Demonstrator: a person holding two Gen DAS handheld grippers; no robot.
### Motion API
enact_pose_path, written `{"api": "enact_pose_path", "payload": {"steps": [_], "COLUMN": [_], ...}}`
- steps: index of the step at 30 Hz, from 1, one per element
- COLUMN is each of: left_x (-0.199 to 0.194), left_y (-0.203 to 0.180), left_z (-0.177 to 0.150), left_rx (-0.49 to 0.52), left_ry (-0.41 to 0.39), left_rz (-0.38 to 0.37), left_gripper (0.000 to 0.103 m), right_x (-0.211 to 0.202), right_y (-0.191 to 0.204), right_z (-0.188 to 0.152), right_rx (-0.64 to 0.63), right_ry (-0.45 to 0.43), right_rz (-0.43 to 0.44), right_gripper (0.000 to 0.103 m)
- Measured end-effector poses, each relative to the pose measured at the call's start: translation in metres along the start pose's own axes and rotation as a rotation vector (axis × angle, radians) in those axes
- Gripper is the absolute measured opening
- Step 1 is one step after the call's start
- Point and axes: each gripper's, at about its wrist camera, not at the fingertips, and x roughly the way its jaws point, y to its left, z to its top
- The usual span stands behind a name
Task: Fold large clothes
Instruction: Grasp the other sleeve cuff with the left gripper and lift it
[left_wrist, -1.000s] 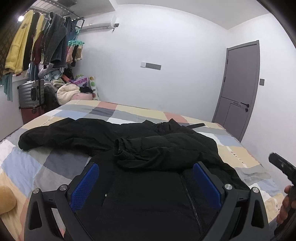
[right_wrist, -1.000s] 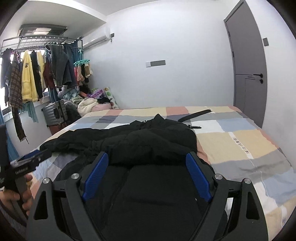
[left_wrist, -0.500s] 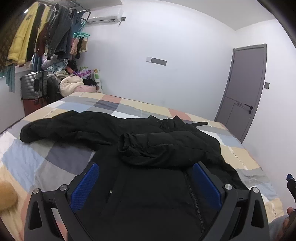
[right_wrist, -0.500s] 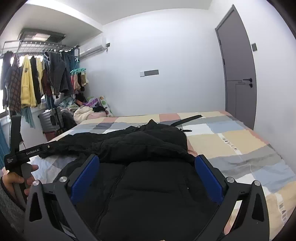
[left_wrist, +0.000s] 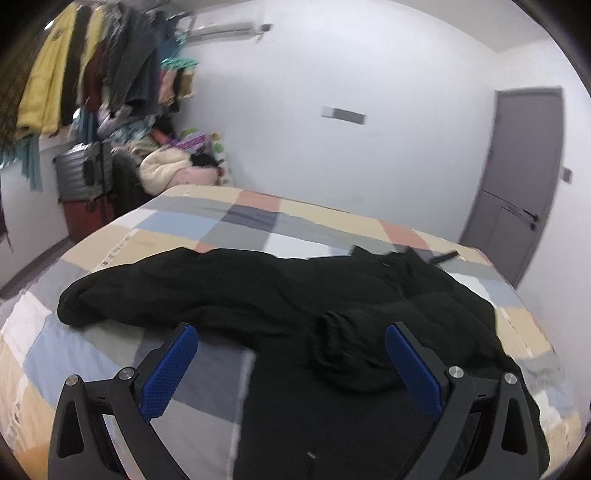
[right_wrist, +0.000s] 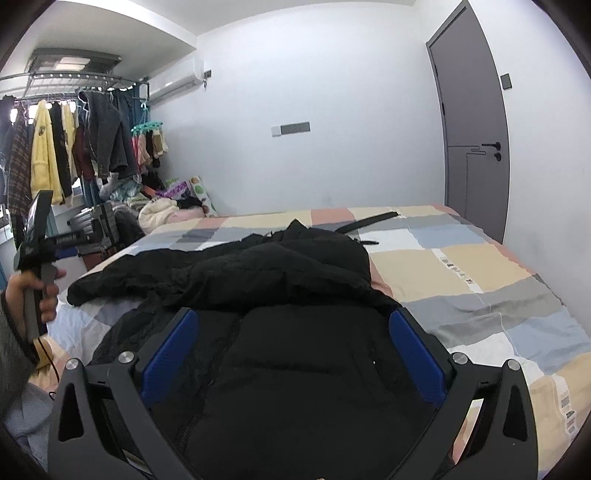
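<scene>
Left wrist view: my left gripper (left_wrist: 290, 356) hangs released over the black jacket (left_wrist: 332, 295) on the bed (left_wrist: 236, 225); its unfolded sleeve (left_wrist: 147, 295) runs leftward from the jacket body.

Right wrist view: my right gripper (right_wrist: 291, 345) is released above the jacket body, farther from that sleeve.

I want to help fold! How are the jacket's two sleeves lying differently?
The left sleeve stretches straight out sideways onto the checked bedspread; the right sleeve is folded across the black jacket. The left sleeve's cuff rests on the bedspread, the right's on the jacket. Both are black and puffy.
</scene>
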Motion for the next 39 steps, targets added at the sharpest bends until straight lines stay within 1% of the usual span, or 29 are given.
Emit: {"api": "enact_pose_path", "payload": {"steps": [1, 3, 7, 11, 14, 18, 21, 23, 26, 28, 30, 32, 34, 35, 36, 37, 38, 39], "left_x": [0.007, 0.021, 0.048, 0.076, 0.099, 0.123, 0.135, 0.143, 0.153, 0.164, 0.177, 0.18, 0.181, 0.184, 0.185, 0.184, 0.181, 0.177], "left_y": [0.014, 0.054, 0.124, 0.197, 0.25, 0.292, 0.313, 0.323, 0.334, 0.34, 0.351, 0.356, 0.354, 0.353, 0.35, 0.346, 0.342, 0.339], "left_z": [0.003, 0.009, 0.013, 0.005, -0.009, -0.026, -0.037, -0.041, -0.045, -0.045, -0.045, -0.045, -0.04, -0.034, -0.028, -0.022, -0.017, -0.012], "left_rx": [-0.031, -0.129, -0.222, -0.383, -0.523, -0.652, -0.725, -0.769, -0.799, -0.799, -0.812, -0.823, -0.785, -0.756, -0.722, -0.695, -0.673, -0.655], "left_ry": [0.01, 0.032, 0.055, 0.08, 0.087, 0.087, 0.032, 0.009, -0.019, -0.012, -0.005, -0.02, -0.028, -0.023, -0.02, -0.02, -0.022, -0.03], "left_rz": [0.011, 0.05, 0.115, 0.133, 0.131, 0.118, 0.076, 0.076, 0.083, 0.108, 0.129, 0.127, 0.152, 0.165, 0.171, 0.179, 0.188, 0.191], "left_gripper": [0.102, 0.102, 0.102, 0.102, 0.102, 0.102, 0.102, 0.102, 0.102, 0.101, 0.09, 0.084, 0.072, 0.058, 0.04, 0.032, 0.022, 0.014], "right_x": [0.001, 0.004, 0.011, 0.029, 0.043, 0.059, 0.072, 0.081, 0.091, 0.094, 0.097, 0.098, 0.095, 0.094, 0.093, 0.091, 0.09, 0.09], "right_y": [0.0, 0.0, 0.005, 0.01, 0.016, 0.02, 0.023, 0.026, 0.029, 0.034, 0.039, 0.047, 0.051, 0.052, 0.052, 0.051, 0.049, 0.049], "right_z": [0.0, 0.0, 0.0, 0.0, 0.0, 0.001, 0.003, 0.003, 0.002, 0.001, 0.001, 0.0, 0.0, 0.001, 0.001, 0.001, 0.001, 0.002], "right_rx": [0.002, 0.005, 0.001, 0.01, 0.006, 0.009, 0.015, 0.025, 0.026, 0.014, -0.017, -0.081, -0.106, -0.107, -0.109, -0.111, -0.109, -0.107], "right_ry": [0.004, 0.015, 0.034, 0.079, 0.114, 0.144, 0.166, 0.187, 0.215, 0.226, 0.235, 0.235, 0.225, 0.224, 0.224, 0.222, 0.221, 0.221], "right_rz": [-0.005, -0.014, -0.025, -0.03, -0.037, -0.047, -0.053, -0.053, -0.054, -0.059, -0.079, -0.114, -0.102, -0.094, -0.092, -0.091, -0.088, -0.087], "right_gripper": [0.103, 0.103, 0.103, 0.103, 0.103, 0.103, 0.103, 0.103, 0.103, 0.103, 0.103, 0.103, 0.103, 0.103, 0.103, 0.103, 0.103, 0.103]}}
